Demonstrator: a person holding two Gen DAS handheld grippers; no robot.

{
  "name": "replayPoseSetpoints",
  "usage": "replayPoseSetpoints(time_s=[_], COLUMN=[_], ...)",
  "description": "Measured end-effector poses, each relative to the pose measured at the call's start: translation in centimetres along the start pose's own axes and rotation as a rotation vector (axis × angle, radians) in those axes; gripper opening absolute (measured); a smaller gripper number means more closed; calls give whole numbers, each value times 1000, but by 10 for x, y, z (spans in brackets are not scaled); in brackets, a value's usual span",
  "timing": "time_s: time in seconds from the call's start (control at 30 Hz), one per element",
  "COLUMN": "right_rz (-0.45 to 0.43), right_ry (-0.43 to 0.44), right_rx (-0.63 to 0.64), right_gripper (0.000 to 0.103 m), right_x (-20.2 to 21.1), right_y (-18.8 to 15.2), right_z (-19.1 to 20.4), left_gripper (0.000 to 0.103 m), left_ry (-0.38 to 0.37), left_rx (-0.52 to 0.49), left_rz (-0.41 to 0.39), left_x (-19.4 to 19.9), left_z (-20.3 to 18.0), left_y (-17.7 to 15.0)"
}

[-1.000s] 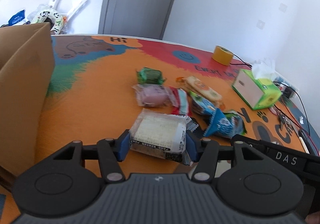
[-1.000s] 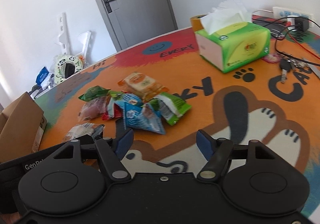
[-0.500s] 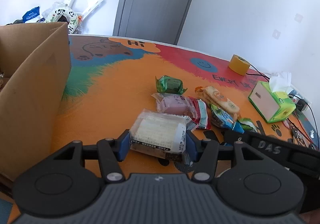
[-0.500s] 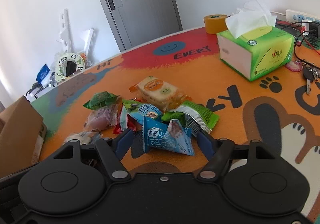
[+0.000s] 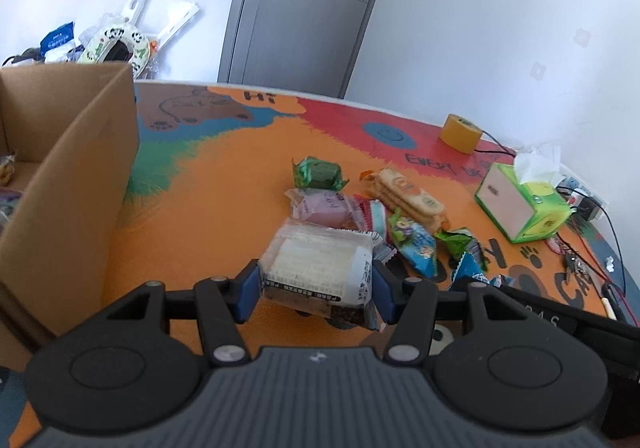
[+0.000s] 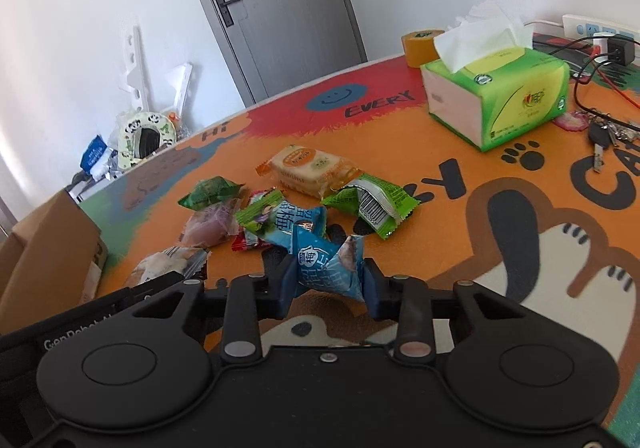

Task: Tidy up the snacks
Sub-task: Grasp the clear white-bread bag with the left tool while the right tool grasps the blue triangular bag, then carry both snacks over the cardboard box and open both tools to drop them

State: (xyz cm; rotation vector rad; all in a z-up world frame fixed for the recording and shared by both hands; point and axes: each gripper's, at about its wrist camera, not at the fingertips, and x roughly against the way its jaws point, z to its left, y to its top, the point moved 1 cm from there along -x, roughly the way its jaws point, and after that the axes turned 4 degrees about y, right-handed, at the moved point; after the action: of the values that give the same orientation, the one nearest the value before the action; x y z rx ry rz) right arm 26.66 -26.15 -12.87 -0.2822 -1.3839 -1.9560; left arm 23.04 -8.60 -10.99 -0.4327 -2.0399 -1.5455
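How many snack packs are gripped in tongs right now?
2. A clear-wrapped white wafer pack is clamped in the left tongs. A blue triangular foil packet is clamped in the right tongs. The loose snack pile lies ungripped; anything behind the held packs is hidden.

A clear-wrapped white rice cracker pack (image 5: 318,272) sits right of the cardboard box (image 5: 68,183). A crumpled blue snack packet (image 6: 326,268) lies farther right, ahead of a pile of wrapped snacks (image 6: 288,195).
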Motion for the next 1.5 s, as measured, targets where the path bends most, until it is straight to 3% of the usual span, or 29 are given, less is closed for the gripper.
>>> replayPoseSetpoints(time_s=[0.73,1.27,1.5], right_rz=[-121,-142,-143], right_ry=[116,211,242], right_rx=[64,148,195], right_gripper=[35,35,35], right_x=[58,61,55], right_y=[11,13,12], right_z=[58,126,155], left_gripper=[56,56,56], left_ry=[1,101,152], left_rx=[18,92,140], left_rz=[-165,-255,-249], left_x=[85,128,129], left_z=[22,97,133], left_y=[27,44,48])
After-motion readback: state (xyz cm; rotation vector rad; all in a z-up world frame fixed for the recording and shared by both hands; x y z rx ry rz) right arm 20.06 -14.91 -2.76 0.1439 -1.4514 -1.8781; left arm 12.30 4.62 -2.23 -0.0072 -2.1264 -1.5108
